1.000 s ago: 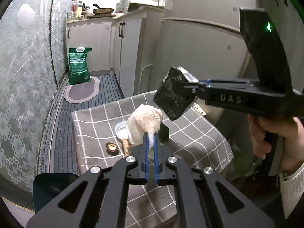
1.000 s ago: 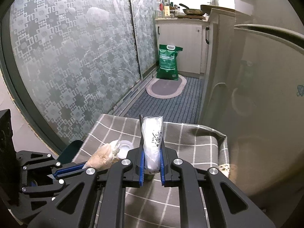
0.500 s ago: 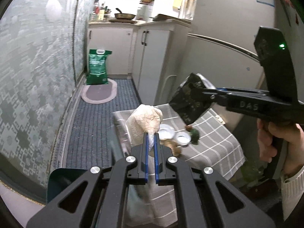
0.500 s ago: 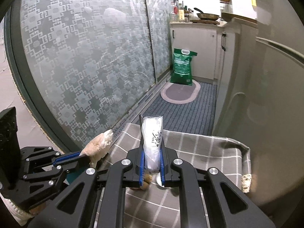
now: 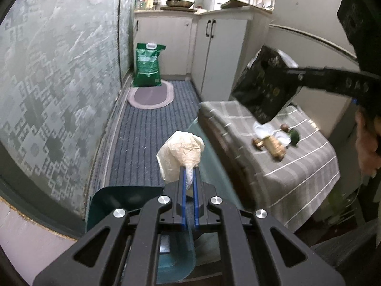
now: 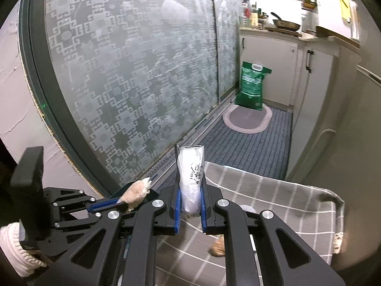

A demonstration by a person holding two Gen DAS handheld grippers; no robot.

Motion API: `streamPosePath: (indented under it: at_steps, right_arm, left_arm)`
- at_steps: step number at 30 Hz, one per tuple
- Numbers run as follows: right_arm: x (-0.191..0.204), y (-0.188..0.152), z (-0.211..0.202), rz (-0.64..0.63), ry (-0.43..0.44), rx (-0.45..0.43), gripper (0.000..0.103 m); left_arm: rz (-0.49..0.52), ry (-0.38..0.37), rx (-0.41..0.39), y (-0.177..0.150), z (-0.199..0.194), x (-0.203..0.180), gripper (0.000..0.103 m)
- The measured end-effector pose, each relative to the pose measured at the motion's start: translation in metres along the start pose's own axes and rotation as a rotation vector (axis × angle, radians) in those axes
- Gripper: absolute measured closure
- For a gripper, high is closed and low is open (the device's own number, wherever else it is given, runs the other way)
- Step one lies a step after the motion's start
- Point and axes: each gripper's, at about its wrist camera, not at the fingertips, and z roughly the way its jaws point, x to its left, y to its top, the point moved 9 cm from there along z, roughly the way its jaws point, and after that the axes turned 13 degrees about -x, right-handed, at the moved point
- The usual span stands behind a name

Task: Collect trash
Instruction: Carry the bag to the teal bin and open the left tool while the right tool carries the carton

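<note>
Table: low table [image 5: 297, 166] on the right of the left wrist view, draped in a grey cloth [image 6: 273, 190] with white grid lines, hanging over its edges.
On the cloth: a brown bottle-like piece [image 5: 273, 144] lying on its side, white lids or cups [image 5: 262, 130] just behind it, a dark green round thing [image 5: 294, 135] to their right.
Floor: blue-grey ribbed mat [image 5: 147, 138] along the corridor.
On the floor: far off, an oval rug [image 5: 151, 96] with a green sack [image 5: 147, 65] standing at its back edge; near, a teal bin [image 5: 114, 205].
</note>
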Motion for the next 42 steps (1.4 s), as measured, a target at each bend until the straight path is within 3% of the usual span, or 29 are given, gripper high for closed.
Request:
streamPosePath:
  at_steps: [26,28,30,35,42]
  right_arm:
    - [0.093,-0.018,0.060,-0.079,0.114,0.107,0.091]
    - [0.098,-0.021,0.065,-0.083,0.118,0.121,0.091]
    - [0.100,-0.024,0.069,-0.079,0.124,0.136,0.091]
    - [0.109,-0.039,0.083,-0.074,0.133,0.181,0.091]
    - [0.126,-0.059,0.101,-0.092,0.148,0.238,0.091]
  left_arm:
    - [-0.007,0.080,0.234,-0.097,0.020,0.076,0.096]
    - [-0.008,0.080,0.251,-0.102,0.022,0.079,0.094]
    - [-0.016,0.082,0.260,-0.107,0.022,0.083,0.084]
    - [-0.025,0.096,0.256,-0.108,0.017,0.092,0.080]
    - [-0.055,0.112,0.182,-0.090,-0.009,0.106,0.080]
